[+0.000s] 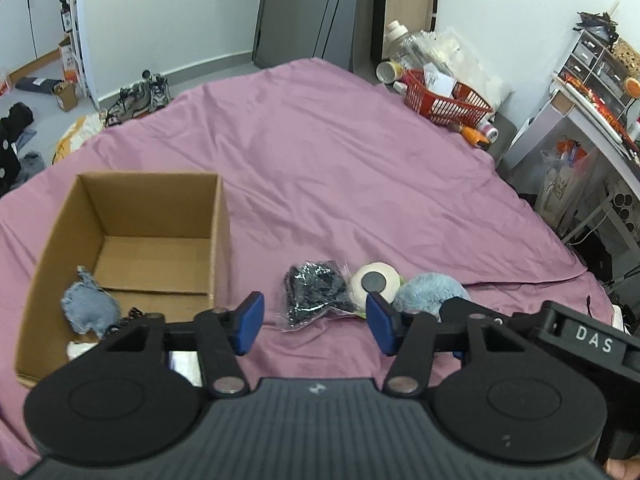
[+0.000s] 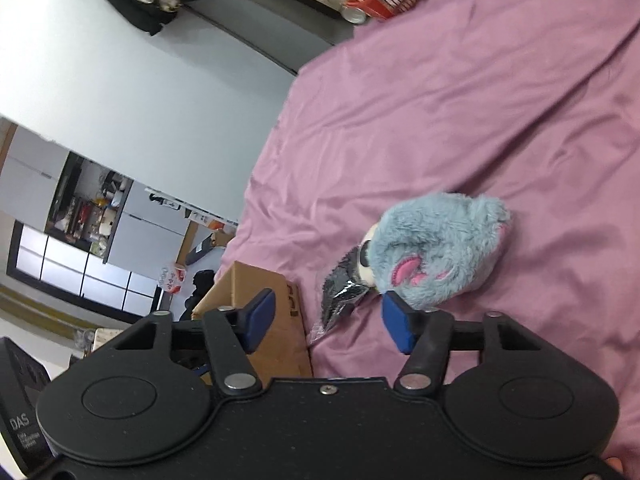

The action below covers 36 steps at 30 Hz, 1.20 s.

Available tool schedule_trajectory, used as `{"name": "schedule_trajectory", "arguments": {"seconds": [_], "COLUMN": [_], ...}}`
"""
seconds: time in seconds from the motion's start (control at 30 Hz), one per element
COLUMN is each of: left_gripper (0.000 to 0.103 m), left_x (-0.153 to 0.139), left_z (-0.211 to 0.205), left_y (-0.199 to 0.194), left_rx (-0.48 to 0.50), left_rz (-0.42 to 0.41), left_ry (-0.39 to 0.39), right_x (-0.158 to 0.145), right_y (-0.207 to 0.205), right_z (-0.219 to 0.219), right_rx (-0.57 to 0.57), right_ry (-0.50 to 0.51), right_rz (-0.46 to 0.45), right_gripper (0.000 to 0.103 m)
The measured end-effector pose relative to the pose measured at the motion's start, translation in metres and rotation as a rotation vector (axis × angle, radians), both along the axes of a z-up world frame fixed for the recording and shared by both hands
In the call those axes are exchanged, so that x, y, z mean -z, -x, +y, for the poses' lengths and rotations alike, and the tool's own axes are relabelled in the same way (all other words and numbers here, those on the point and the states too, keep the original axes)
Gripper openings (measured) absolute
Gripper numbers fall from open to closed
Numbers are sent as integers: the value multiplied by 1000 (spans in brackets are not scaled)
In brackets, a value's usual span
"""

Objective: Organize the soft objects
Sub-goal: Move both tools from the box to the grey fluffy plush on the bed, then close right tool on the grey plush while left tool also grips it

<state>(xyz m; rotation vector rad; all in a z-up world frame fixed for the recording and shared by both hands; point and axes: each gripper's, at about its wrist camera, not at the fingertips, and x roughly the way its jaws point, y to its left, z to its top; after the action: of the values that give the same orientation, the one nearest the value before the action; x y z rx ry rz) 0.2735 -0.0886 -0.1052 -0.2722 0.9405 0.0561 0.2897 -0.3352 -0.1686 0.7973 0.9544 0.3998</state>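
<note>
Three soft items lie right of the cardboard box (image 1: pixel 132 240); blue plush (image 2: pixel 436 252) sits just beyond the right gripper (image 2: pixel 332 320), nearer than the left gripper (image 1: pixel 316 322). Both jaws wide apart, holding nothing.

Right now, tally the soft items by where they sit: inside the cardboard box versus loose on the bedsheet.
In the cardboard box: 1 in plain view, the denim blue plush; other bits there are half hidden.
Loose on the purple bedsheet: 3, namely the black bagged item, the white plush and the fluffy blue plush.
Total: 4
</note>
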Motion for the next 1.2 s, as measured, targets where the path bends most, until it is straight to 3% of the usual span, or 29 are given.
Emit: {"name": "schedule_trajectory", "arguments": {"seconds": [0.43, 0.63, 0.77, 0.83, 0.93, 1.2], "left_gripper": [47, 44, 43, 36, 20, 6], "left_x": [27, 42, 54, 60, 66, 57], "left_z": [-42, -60, -72, -74, -71, -82], "left_y": [-32, -47, -53, -55, -60, -60], "left_rx": [91, 127, 141, 143, 134, 174], "left_rz": [45, 64, 81, 87, 109, 80], "left_ry": [66, 94, 72, 68, 134, 88], "right_x": [20, 34, 46, 50, 59, 53], "right_y": [-8, -14, -19, -23, -29, -28], "right_z": [-39, -44, -45, -43, -40, -37], "right_rx": [117, 153, 162, 168, 167, 189], "right_ry": [6, 59, 61, 62, 77, 111], "right_rz": [55, 116, 155, 170, 184, 133], "right_gripper": [42, 42, 42, 38, 34, 23]}}
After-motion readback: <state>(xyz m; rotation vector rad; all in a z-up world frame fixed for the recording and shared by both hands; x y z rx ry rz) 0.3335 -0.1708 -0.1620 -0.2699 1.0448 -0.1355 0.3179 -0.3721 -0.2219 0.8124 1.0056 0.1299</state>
